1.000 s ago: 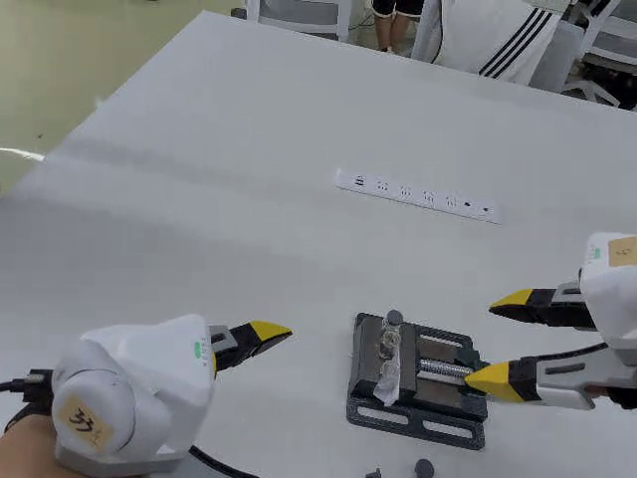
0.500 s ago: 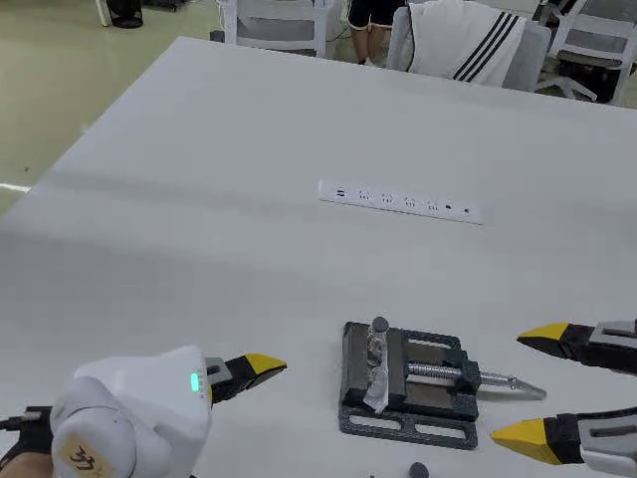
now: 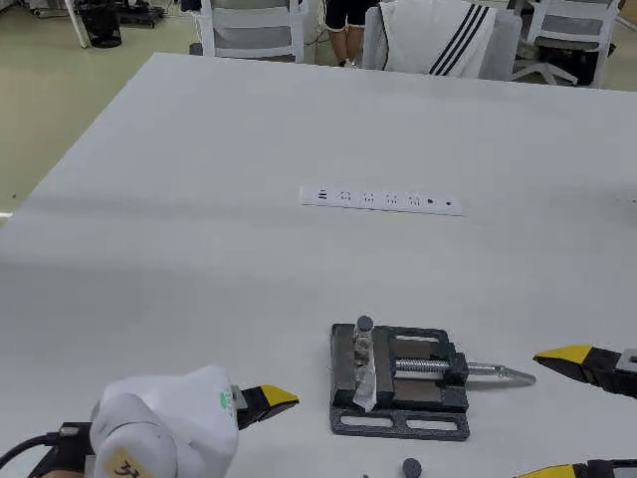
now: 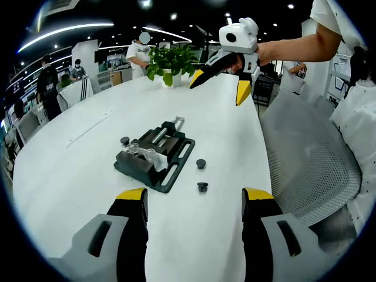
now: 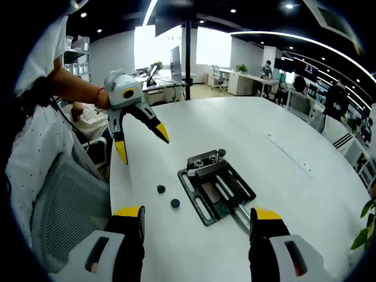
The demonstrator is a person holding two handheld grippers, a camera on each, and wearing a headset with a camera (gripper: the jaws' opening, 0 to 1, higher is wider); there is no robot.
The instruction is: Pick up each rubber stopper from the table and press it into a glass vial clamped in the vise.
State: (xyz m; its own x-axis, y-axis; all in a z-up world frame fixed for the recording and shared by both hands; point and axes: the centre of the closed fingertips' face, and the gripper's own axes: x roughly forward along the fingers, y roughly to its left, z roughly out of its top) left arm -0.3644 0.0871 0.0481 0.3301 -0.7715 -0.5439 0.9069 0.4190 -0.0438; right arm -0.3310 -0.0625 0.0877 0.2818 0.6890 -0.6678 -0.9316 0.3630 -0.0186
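White workbench table [image 3: 199, 249] in an open office; chairs [image 3: 254, 25] and a striped white garment [image 3: 438, 35] sat at its far edge. A power strip [image 3: 383, 199] lay flat mid-table, well apart from the work. A dark bench vise [image 3: 398, 383] sat near your edge, its screw handle [image 3: 493, 372] pointing toward your right side. A row of glass vials [image 4: 144, 150] stood clamped between the vise jaws. The end vial carried a dark rubber stopper [image 3: 365, 324]; the ones beside it looked open-topped. A white scrap [image 3: 363, 383] hung at the near end of the row; couldn't tell what it was. Two loose stoppers [image 5: 161, 188] lay on the table just beside the vise, on your side of it, near each other but not touching. Your left gripper [image 5: 141, 145] hung above the table left of the vise, jaws spread wide, nothing between them. Your right gripper [image 4: 218, 88] hovered out past the handle end, jaws likewise well apart and empty. Neither gripper touched the vise, vials or stoppers. In the left gripper view a potted plant [image 4: 170, 59] stood at the table's far end
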